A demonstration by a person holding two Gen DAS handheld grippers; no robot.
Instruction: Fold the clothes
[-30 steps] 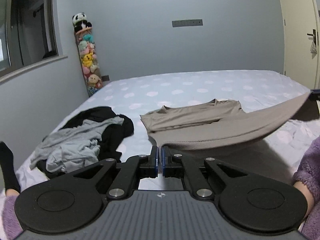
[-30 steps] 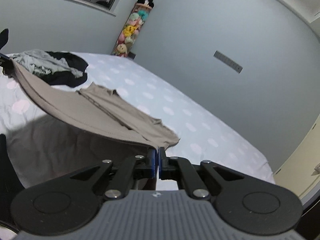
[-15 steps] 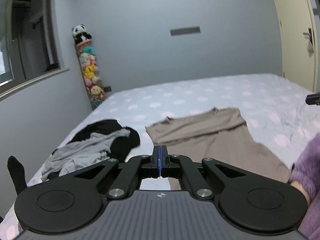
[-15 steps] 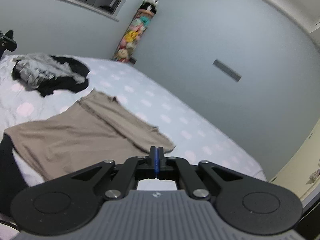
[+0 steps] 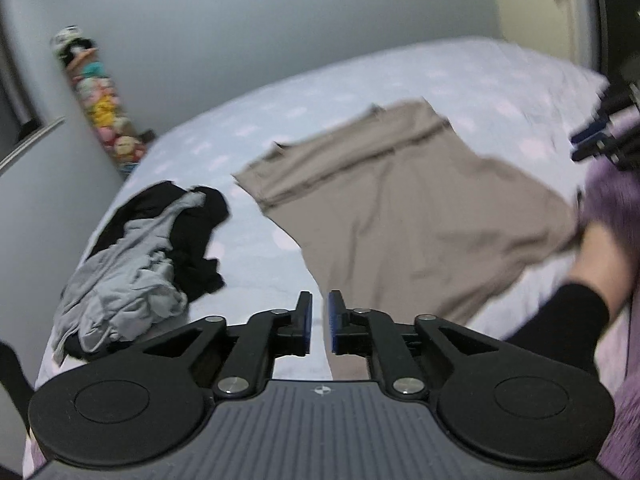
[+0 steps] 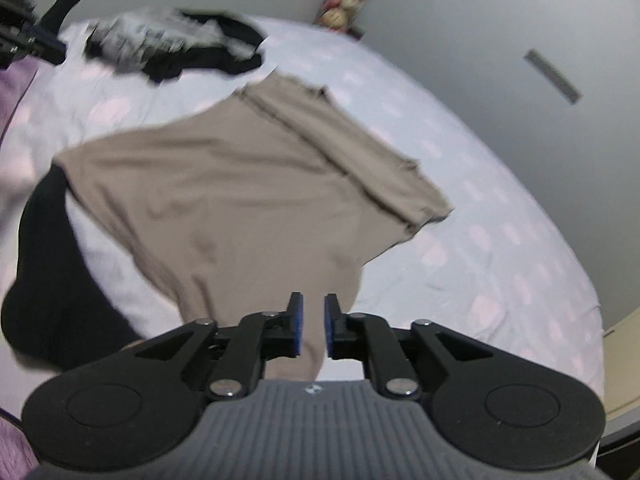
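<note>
A taupe shirt [image 5: 404, 200] lies spread flat on the bed, collar toward the far wall; it also shows in the right wrist view [image 6: 240, 184]. My left gripper [image 5: 319, 312] is open a little and empty, held above the shirt's near left hem. My right gripper [image 6: 312, 316] is open a little and empty, above the shirt's near right hem. The right gripper also shows at the right edge of the left wrist view [image 5: 600, 136]. Both views are motion-blurred.
A heap of grey and black clothes [image 5: 152, 248] lies left of the shirt, also in the right wrist view [image 6: 176, 44]. The bed [image 5: 460, 80] has a pale dotted sheet. A column of plush toys [image 5: 100, 104] stands by the far wall. A door [image 5: 532, 4] is at right.
One second ago both grippers were shut on the shirt's hem, holding it raised. The shirt was let go and now lies flat; both grippers have opened slightly and tilted down toward it.
</note>
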